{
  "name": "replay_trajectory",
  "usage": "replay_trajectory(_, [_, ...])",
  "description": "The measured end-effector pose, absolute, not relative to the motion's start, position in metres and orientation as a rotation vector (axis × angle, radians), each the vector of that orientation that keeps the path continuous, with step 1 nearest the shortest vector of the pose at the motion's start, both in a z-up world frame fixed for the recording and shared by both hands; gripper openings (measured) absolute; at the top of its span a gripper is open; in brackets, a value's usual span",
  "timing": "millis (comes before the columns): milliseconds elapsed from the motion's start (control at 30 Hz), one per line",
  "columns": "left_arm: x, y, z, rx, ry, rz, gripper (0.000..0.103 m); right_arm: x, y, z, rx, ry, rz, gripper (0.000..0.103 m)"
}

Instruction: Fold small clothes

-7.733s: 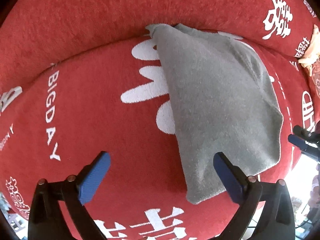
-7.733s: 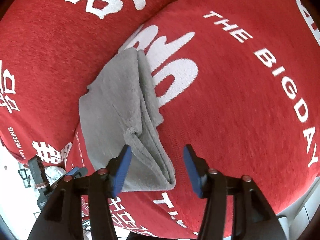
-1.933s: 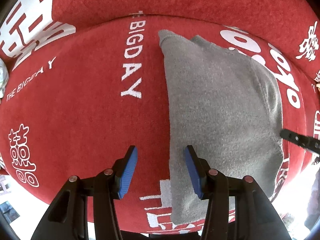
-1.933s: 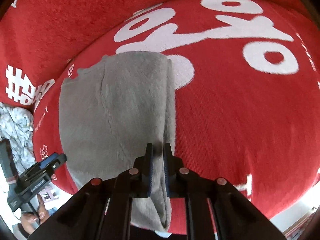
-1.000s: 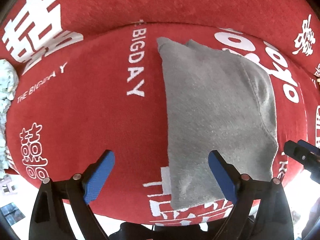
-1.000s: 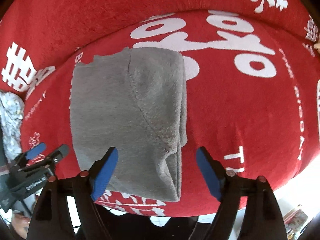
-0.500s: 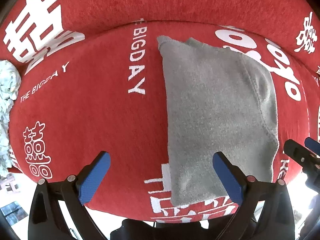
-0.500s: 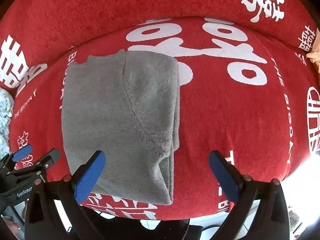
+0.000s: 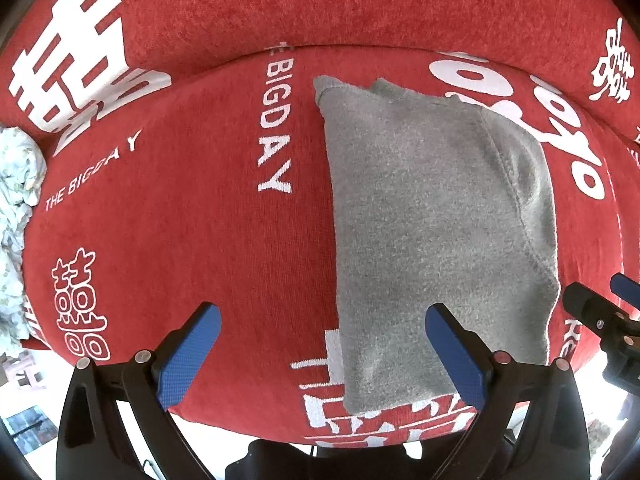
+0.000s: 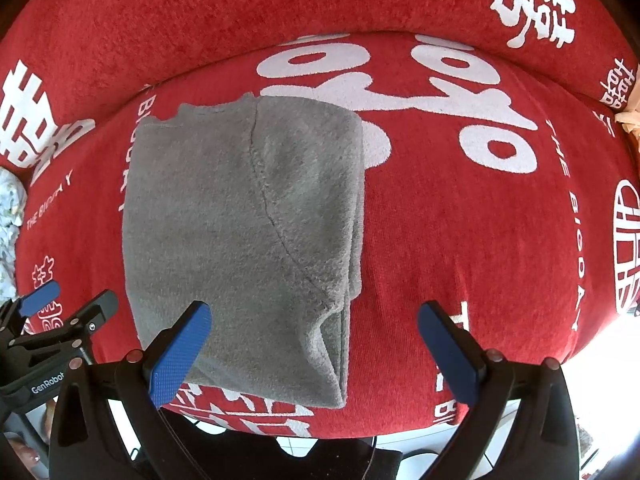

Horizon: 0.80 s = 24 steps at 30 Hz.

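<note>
Both sets of jaws have just been opening: right gripper, pinched shut on the garment's edge two seconds back, now stands wide; left gripper also spread from narrow to wide. Neither holds anything. Grey garment released, lying flat where it was.

Right view, near to far: blue fingers at 7 and 5 o'clock, the 7 o'clock one over the garment's near edge, not pressing it. Folded grey garment sits centre-left on the red cushion, layered open edges at its right side, ragged far edge toward 11 o'clock. White lettering on the cushion beyond, 12 to 2 o'clock. Left gripper visible at 8 o'clock.

Left view: fingers wide at 7 and 5 o'clock, garment right of centre, its near corner by the 5 o'clock finger. Crumpled pale cloth at 9 o'clock edge.
</note>
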<state>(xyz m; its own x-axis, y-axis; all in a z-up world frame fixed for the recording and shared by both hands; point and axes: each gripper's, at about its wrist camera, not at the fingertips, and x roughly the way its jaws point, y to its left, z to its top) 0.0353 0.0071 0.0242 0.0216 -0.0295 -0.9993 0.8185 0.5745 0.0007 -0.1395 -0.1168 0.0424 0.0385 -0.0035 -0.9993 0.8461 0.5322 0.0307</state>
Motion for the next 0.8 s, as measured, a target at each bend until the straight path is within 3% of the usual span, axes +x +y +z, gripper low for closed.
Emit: replay_trajectory(800, [0.0326, 0.0072, 0.0223, 0.746, 1.398, -0.749, 0.102, -0.1388, -0.1153, 0.0402, 0.801, 1.390, -0.769, 0.103])
